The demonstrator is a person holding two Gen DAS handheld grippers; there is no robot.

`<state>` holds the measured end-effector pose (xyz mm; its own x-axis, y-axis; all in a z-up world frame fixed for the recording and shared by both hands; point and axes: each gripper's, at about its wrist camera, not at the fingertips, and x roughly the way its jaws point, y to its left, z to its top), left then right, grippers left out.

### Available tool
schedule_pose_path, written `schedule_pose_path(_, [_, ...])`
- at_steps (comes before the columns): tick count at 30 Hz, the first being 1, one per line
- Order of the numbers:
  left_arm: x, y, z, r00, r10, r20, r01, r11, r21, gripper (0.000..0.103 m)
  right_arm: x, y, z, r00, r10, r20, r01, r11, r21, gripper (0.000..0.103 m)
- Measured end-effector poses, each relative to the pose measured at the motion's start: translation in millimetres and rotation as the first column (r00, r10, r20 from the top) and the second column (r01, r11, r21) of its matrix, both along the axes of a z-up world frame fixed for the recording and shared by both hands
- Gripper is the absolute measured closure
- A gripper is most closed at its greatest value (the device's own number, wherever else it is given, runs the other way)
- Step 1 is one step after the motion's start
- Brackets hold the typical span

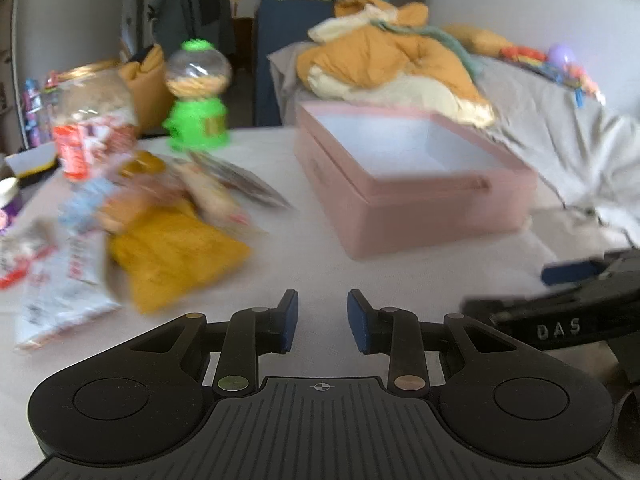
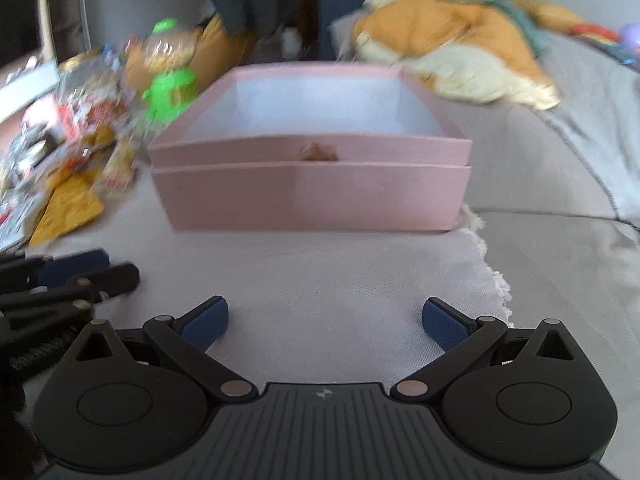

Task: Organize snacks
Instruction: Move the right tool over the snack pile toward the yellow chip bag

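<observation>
A: Where are the snacks?

B: Heaped at the left of the cloth-covered surface. A mustard-yellow bag lies nearest, with a white packet just beside it and a clear bag with a red label standing behind. Blur hides the finer detail. A green candy dispenser stands upright behind the pile.

A: And the box?

B: The pink box sits open in the middle of the surface, its pale inside bare, well apart from the pile. An orange blanket is bunched on the grey sofa behind it.

A: What about the tongs?

B: The left tongs are nearly closed, only a narrow gap between the blue pads, with nothing in it. The right tongs are spread wide and empty, pointed at the box's front wall. Both hang above bare cloth, side by side.
</observation>
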<state>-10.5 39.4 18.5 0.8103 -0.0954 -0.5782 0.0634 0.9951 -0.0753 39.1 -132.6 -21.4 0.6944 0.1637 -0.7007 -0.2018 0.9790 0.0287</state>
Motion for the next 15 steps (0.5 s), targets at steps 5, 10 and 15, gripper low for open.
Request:
schedule_pose_path(5, [-3.8,97.7,40.2,0.991,0.12,0.06,-0.112,0.986,-0.121,0.069,15.5,4.0,9.7,0.993,0.02,-0.115,-0.025,0.999,-0.041,0.0])
schedule_pose_path(10, [2.5,176.3,31.2,0.957,0.282,-0.074,-0.291,0.936,-0.197,0.068,22.7,27.7,9.0,0.988,0.094,-0.12,-0.101,0.994,-0.052,0.0])
schedule_pose_path(15, [5.2,176.0,20.3,0.959,0.264,-0.108,-0.28,0.942,-0.186,0.068,25.0,68.0,23.3,0.956,0.278,-0.088,-0.275,0.96,0.044,0.0])
